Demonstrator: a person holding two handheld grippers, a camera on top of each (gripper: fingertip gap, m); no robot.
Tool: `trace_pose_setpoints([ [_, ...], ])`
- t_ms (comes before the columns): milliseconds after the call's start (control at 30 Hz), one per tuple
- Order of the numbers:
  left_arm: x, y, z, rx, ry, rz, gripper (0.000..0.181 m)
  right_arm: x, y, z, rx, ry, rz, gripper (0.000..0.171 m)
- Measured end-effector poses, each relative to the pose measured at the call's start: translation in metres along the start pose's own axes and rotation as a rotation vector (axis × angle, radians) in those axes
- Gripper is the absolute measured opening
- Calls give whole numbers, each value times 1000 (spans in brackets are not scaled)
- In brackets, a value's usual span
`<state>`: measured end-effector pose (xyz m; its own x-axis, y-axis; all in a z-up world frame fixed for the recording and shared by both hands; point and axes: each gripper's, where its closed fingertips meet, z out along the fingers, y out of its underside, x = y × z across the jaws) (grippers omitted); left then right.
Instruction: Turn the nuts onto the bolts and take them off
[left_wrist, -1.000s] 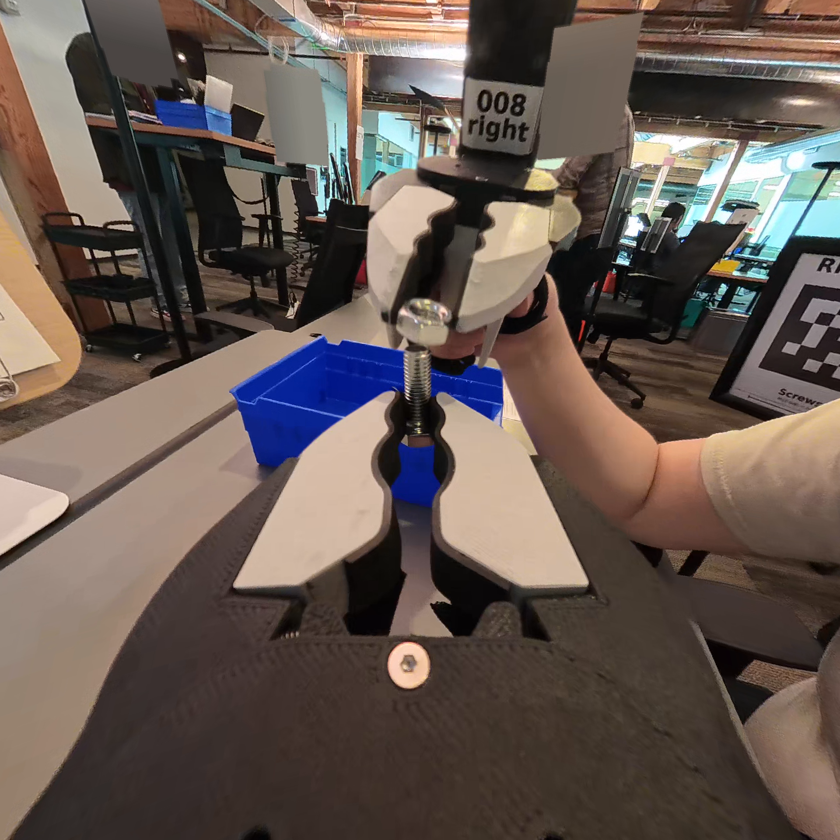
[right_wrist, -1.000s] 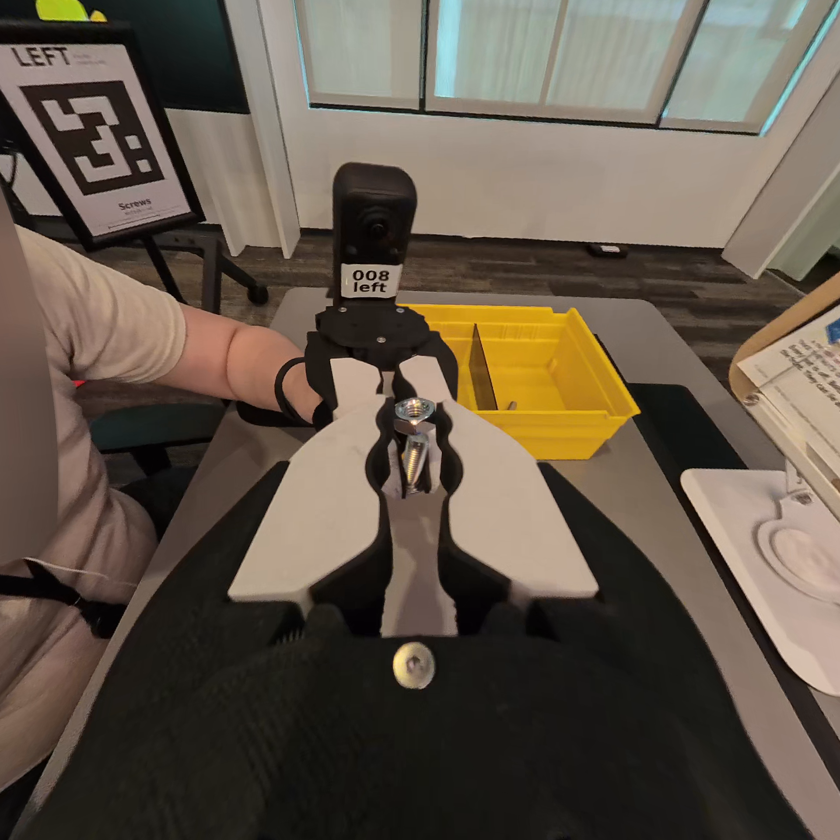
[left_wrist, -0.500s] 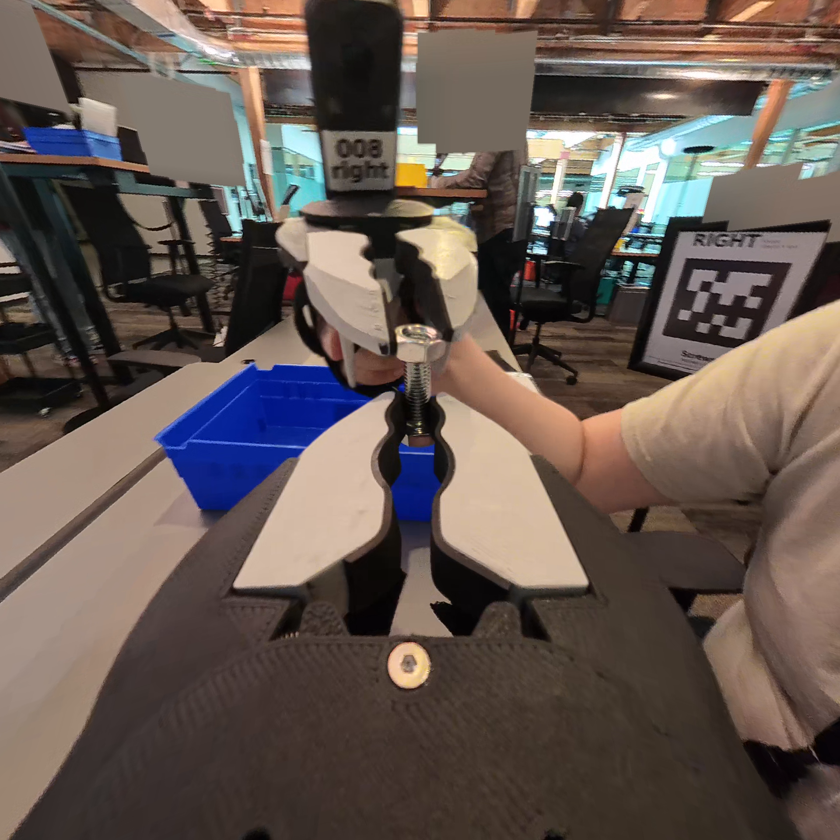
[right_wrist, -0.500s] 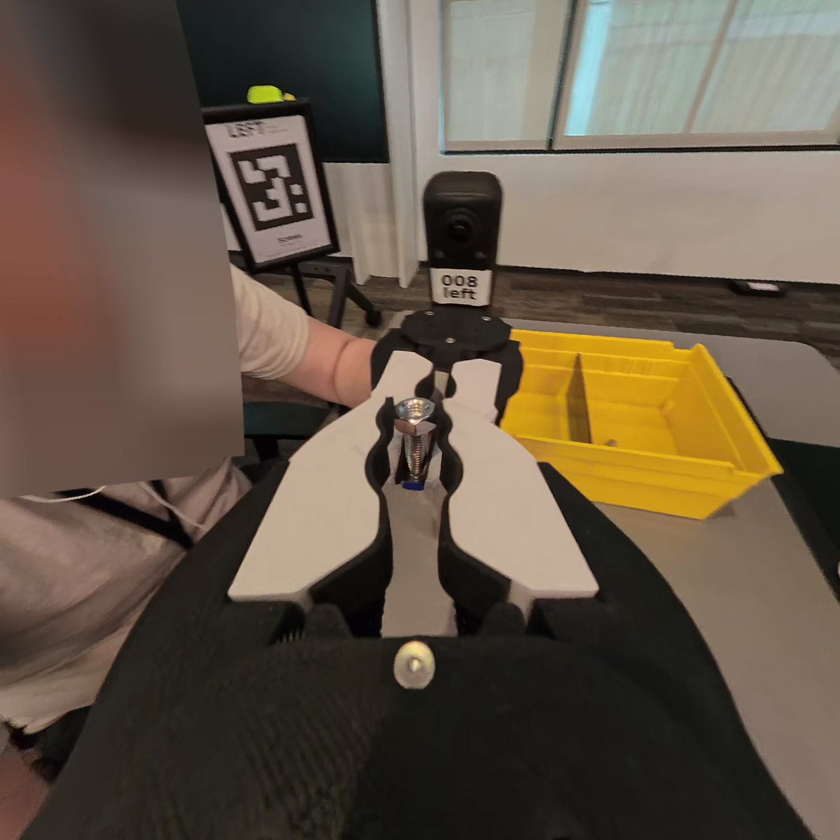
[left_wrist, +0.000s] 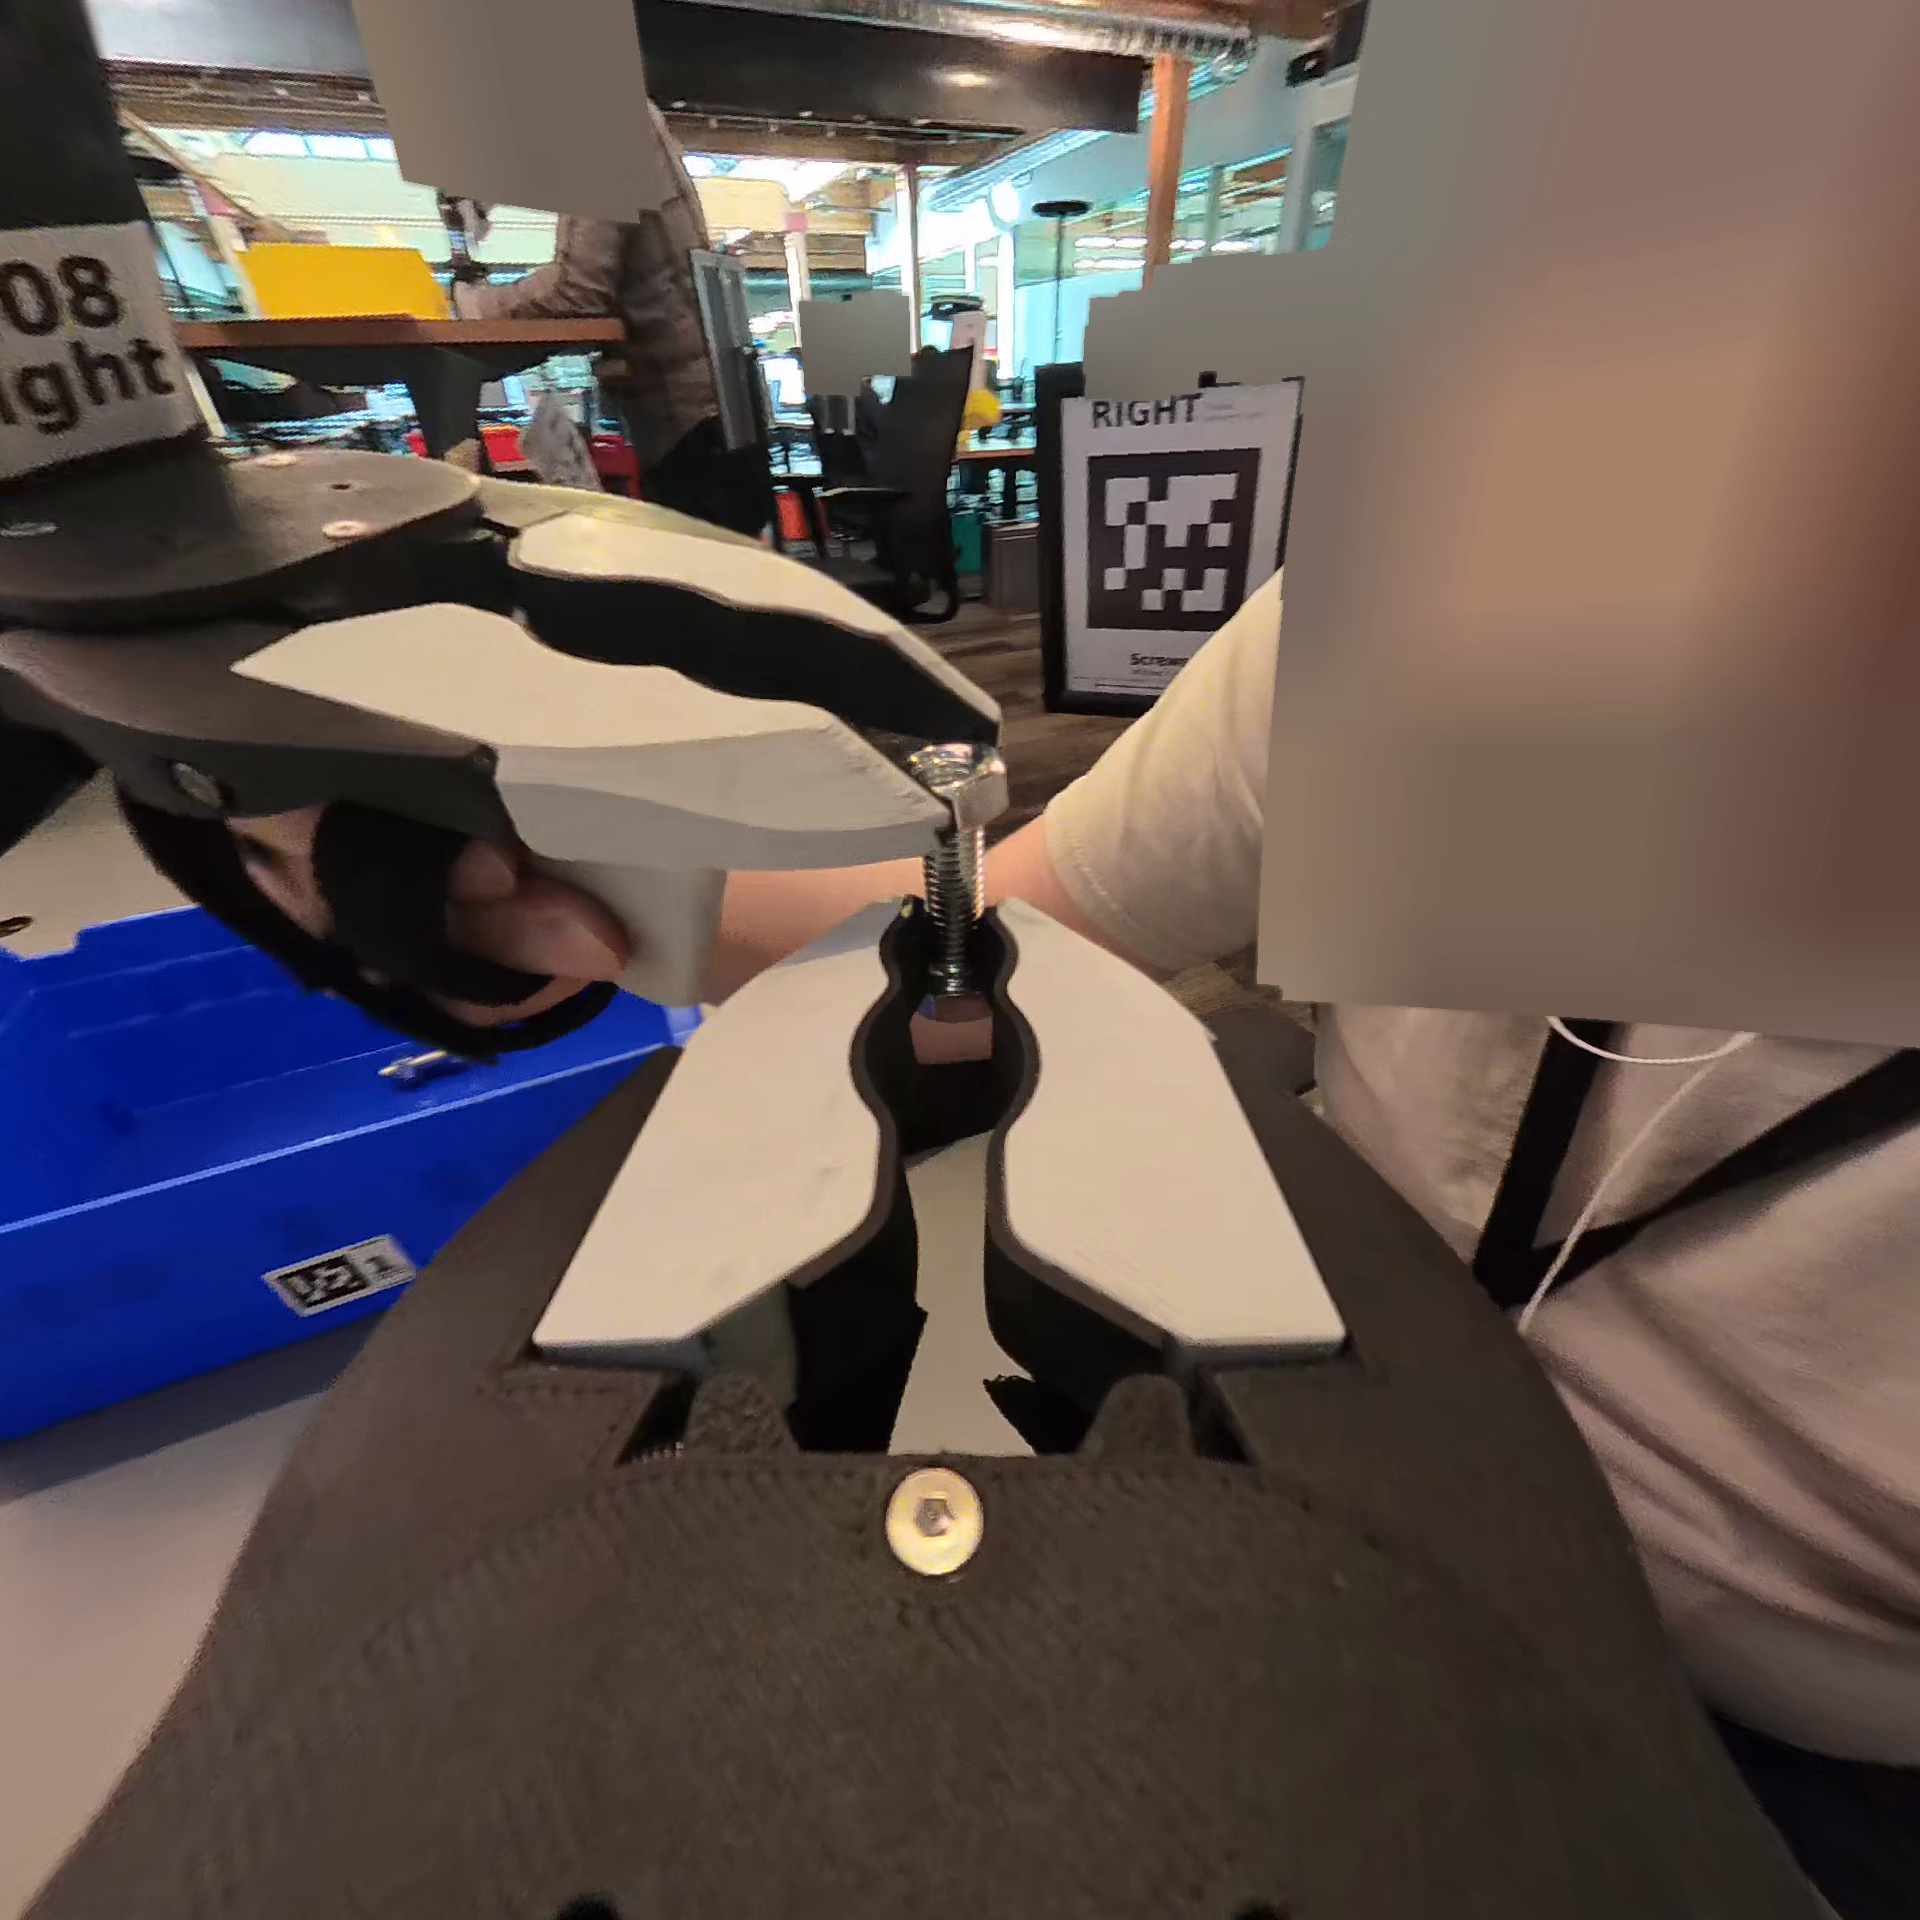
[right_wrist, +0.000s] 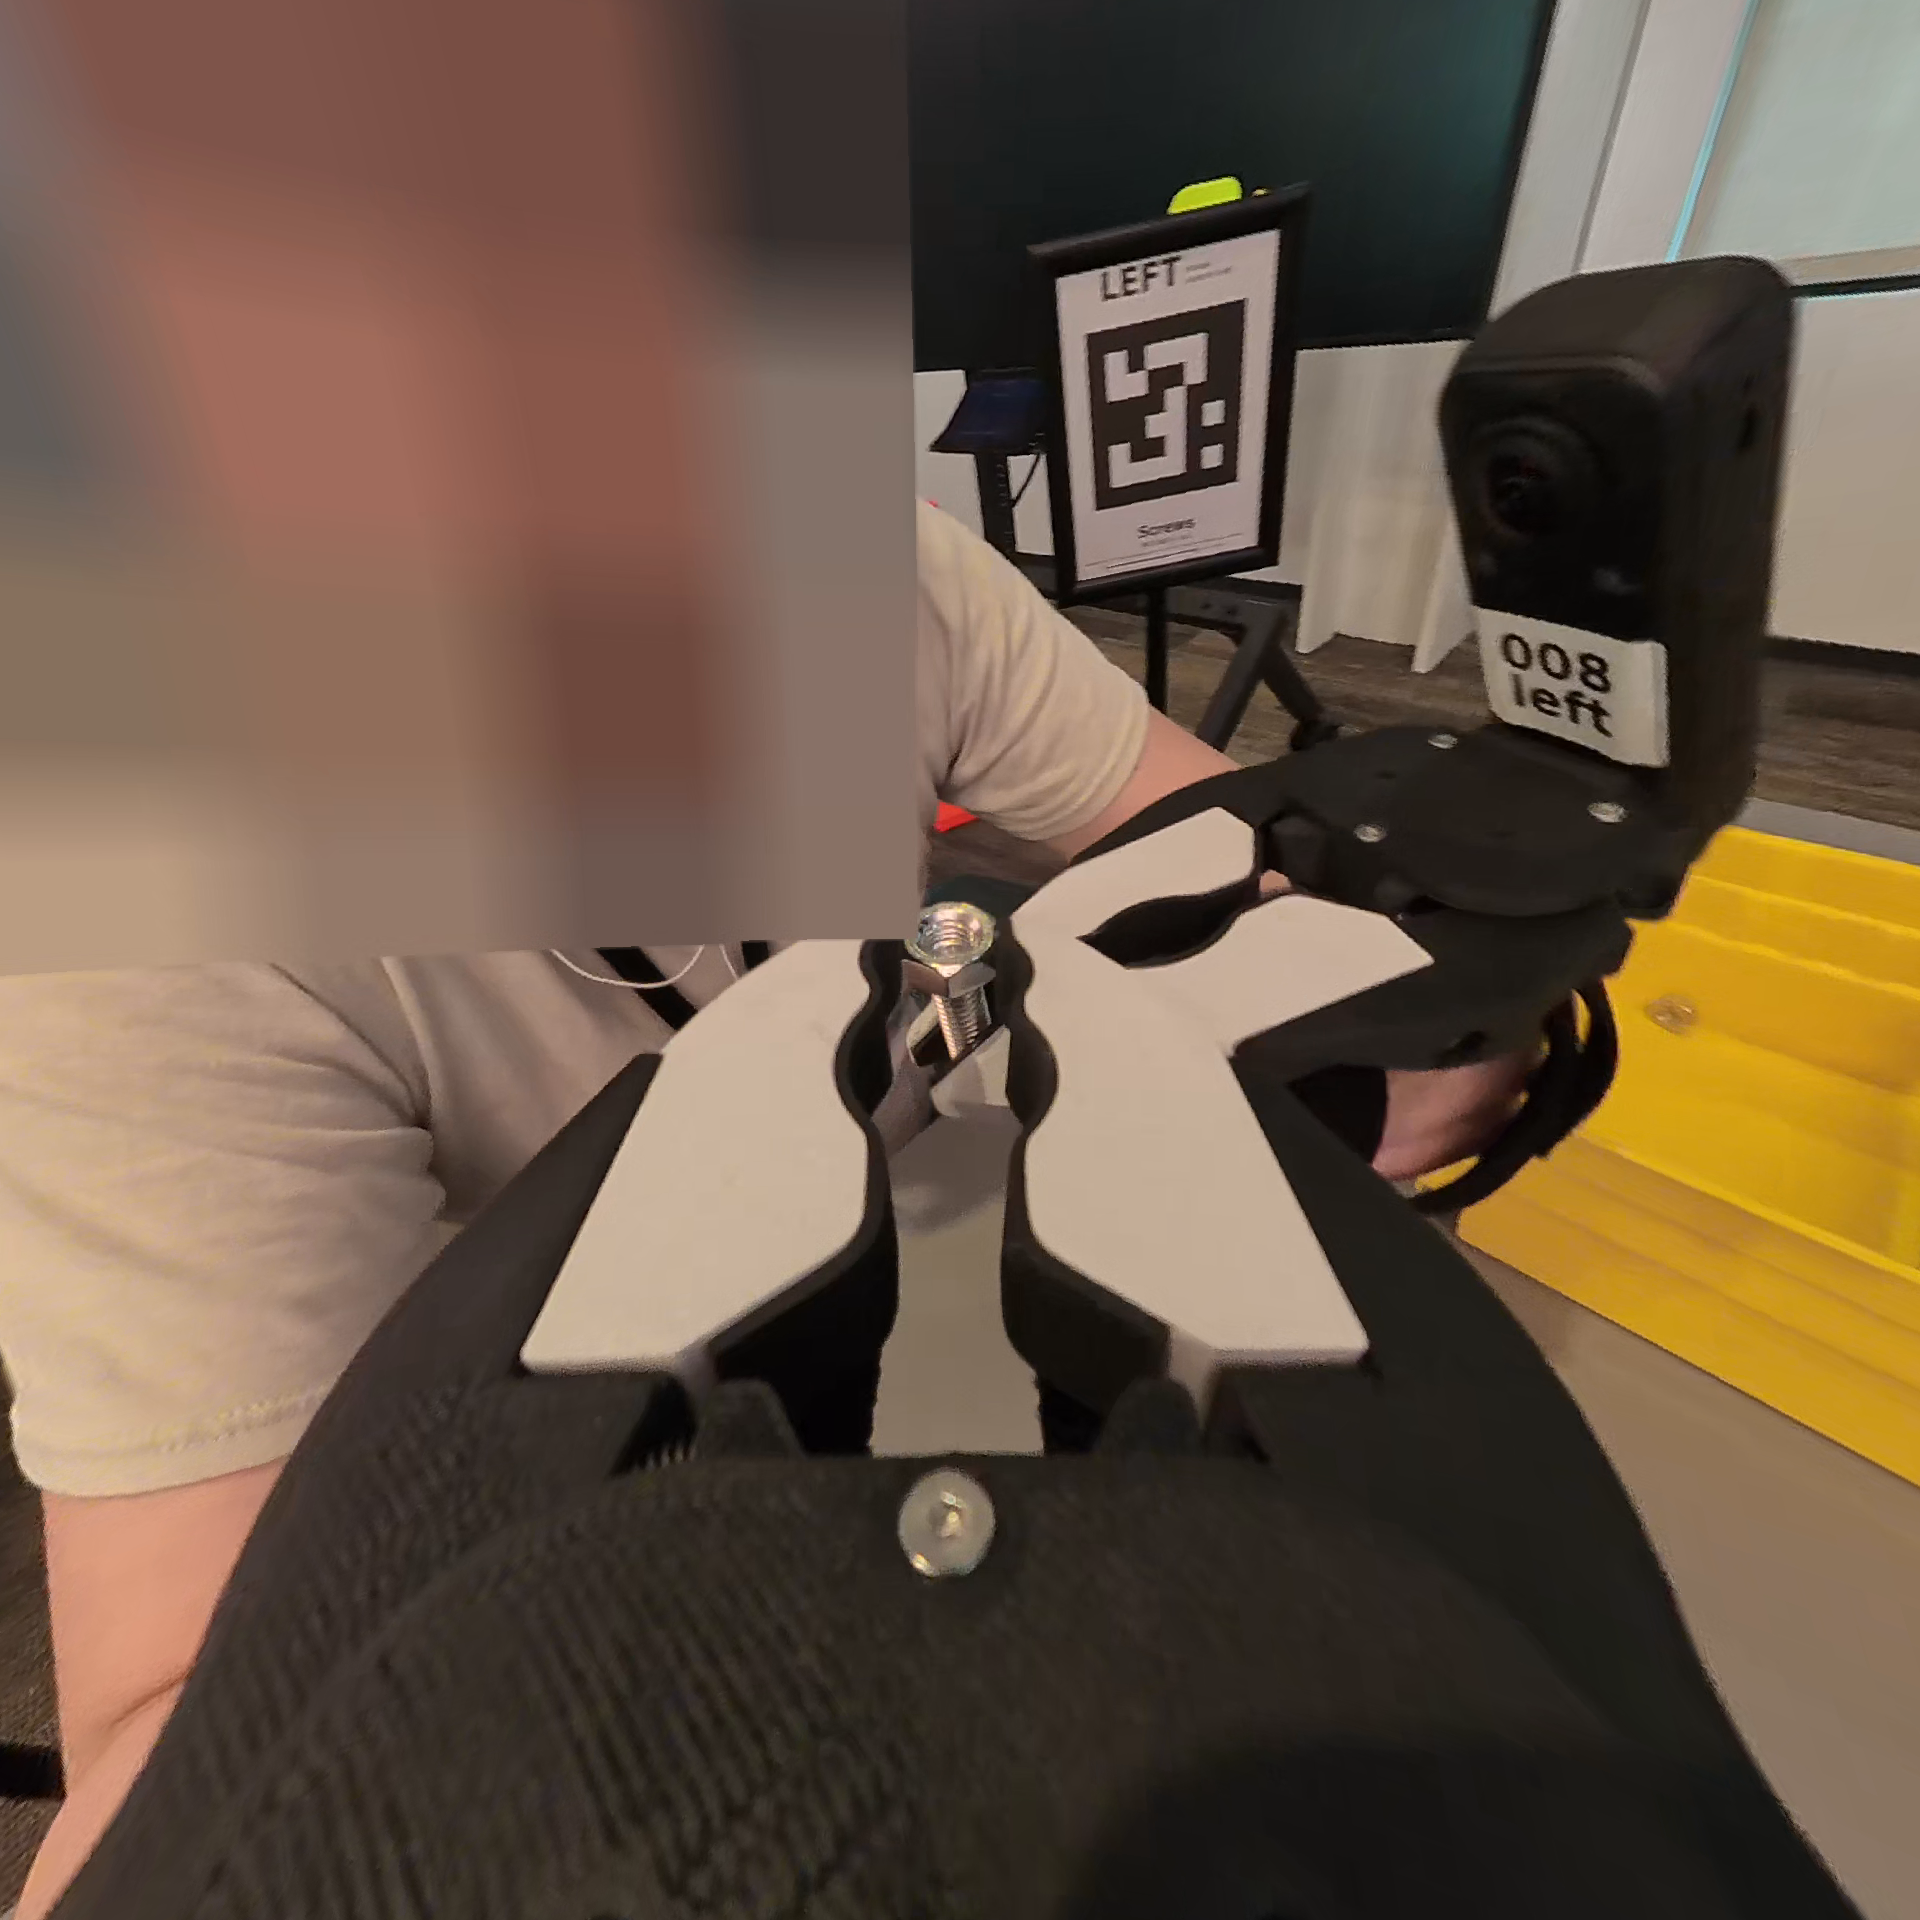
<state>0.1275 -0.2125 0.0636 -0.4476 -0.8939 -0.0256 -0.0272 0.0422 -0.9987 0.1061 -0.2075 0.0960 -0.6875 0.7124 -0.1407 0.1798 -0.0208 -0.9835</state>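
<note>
Now: right claw clamped on bolt head, left claw on nut; tilt risks cross-threading.

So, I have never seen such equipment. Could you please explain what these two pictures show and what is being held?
No robot: a person holds a two-finger gripper in each hand, each with a camera looking forward along it. One picture comes from the left gripper, the other from the right gripper. Both are shut on one silver bolt: the right at its hex head, the left at its lower threaded end; any nut there is hidden. On the grey table stand a blue bin and a yellow bin.
</note>
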Motion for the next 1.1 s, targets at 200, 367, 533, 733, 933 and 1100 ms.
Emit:
trace_pose_setpoints([
  [200, -4, 2, -1, -14, -20, 0, 10, 5, 1, 0, -7, 33, 3, 18],
  [367, -23, -2, -13, -7, -131, -23, 9, 23, -4, -16, -1, 207, -8, 18],
  [533, -57, -8, -38, -18, -363, -71, 9, 55, -14, -41, 42, 480, 13, 18],
  [733, -82, -11, -65, -6, -575, -184, 9, 89, -22, -58, 146, 682, 89, 18],
  [933, -87, -12, -76, -27, -646, -209, 9, 99, -26, -59, 169, 768, 80, 18],
  [1100, -82, -17, -75, -15, -617, -202, 10, 95, -37, -62, 215, 782, 19, 26],
])
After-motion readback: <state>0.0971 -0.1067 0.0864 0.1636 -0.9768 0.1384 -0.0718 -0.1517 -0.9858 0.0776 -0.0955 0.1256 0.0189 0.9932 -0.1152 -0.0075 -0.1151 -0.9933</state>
